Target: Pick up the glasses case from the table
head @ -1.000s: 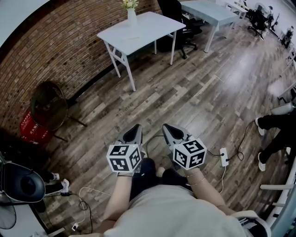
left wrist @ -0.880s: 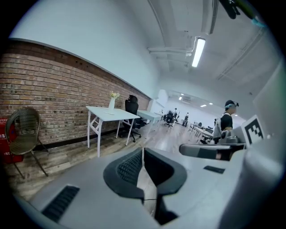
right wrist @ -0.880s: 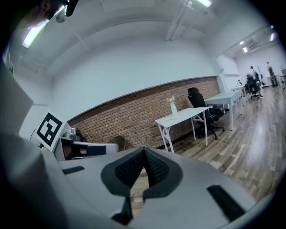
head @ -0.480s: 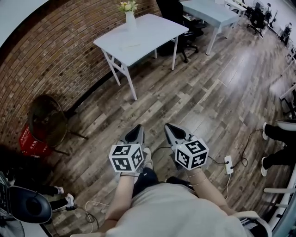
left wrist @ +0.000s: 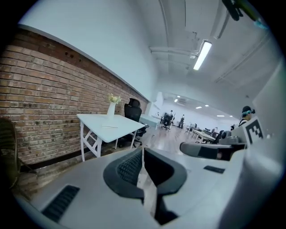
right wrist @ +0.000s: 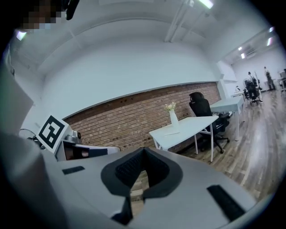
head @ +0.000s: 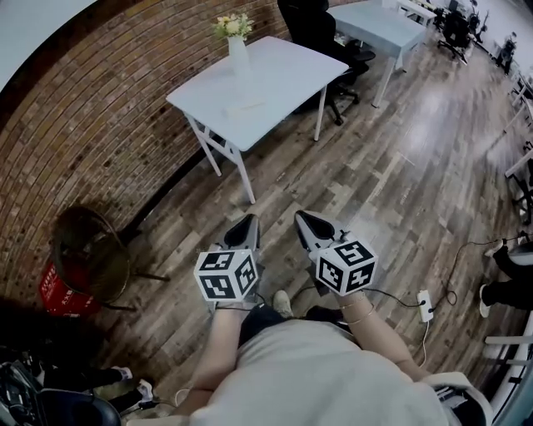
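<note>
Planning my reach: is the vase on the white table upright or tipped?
Upright; the vase stands on its base, flowers on top.

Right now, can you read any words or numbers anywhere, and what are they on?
Nothing here can be read as words or numbers.
Left claw: left cube shows black-and-white squares, no letters.
Right claw: right cube shows the same.
Red crate: any print is too blurred to read.

Left gripper (head: 251, 219) and right gripper (head: 299, 215) are grey, black-padded.
</note>
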Action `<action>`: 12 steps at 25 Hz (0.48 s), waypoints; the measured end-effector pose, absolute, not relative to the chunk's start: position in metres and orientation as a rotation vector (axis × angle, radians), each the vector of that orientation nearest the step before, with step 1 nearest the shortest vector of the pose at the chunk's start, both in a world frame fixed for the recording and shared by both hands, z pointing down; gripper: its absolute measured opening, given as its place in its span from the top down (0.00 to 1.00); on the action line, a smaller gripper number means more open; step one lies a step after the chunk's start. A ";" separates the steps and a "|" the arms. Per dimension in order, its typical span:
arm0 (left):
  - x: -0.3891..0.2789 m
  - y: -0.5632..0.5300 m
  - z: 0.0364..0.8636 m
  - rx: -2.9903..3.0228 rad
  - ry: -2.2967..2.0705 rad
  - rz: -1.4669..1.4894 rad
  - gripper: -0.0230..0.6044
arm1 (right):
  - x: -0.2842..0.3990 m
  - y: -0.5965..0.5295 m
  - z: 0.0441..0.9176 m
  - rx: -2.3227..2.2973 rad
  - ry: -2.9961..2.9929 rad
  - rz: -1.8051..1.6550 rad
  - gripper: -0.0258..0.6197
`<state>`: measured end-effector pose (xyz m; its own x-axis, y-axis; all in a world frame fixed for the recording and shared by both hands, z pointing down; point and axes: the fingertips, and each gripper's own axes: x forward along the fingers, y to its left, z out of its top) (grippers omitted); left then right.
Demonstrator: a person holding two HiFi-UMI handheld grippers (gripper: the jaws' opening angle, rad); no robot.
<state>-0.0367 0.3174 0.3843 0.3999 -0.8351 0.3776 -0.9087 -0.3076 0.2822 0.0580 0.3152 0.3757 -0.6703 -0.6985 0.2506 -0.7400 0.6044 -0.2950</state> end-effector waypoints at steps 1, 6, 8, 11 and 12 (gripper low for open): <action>-0.040 0.309 0.385 2.218 -1.481 0.224 0.94 | 0.055 0.306 0.376 1.234 -2.711 0.579 0.96; -0.050 0.275 0.395 2.206 -1.436 0.238 0.94 | 0.041 0.275 0.384 1.240 -2.678 0.607 0.96; -0.055 0.262 0.399 2.200 -1.432 0.241 0.94 | 0.037 0.263 0.388 1.236 -2.668 0.615 0.96; -0.064 0.241 0.407 2.178 -1.428 0.246 0.94 | 0.029 0.241 0.395 1.222 -2.660 0.624 0.96; -0.065 0.235 0.411 2.170 -1.428 0.250 0.94 | 0.028 0.233 0.398 1.219 -2.660 0.631 0.96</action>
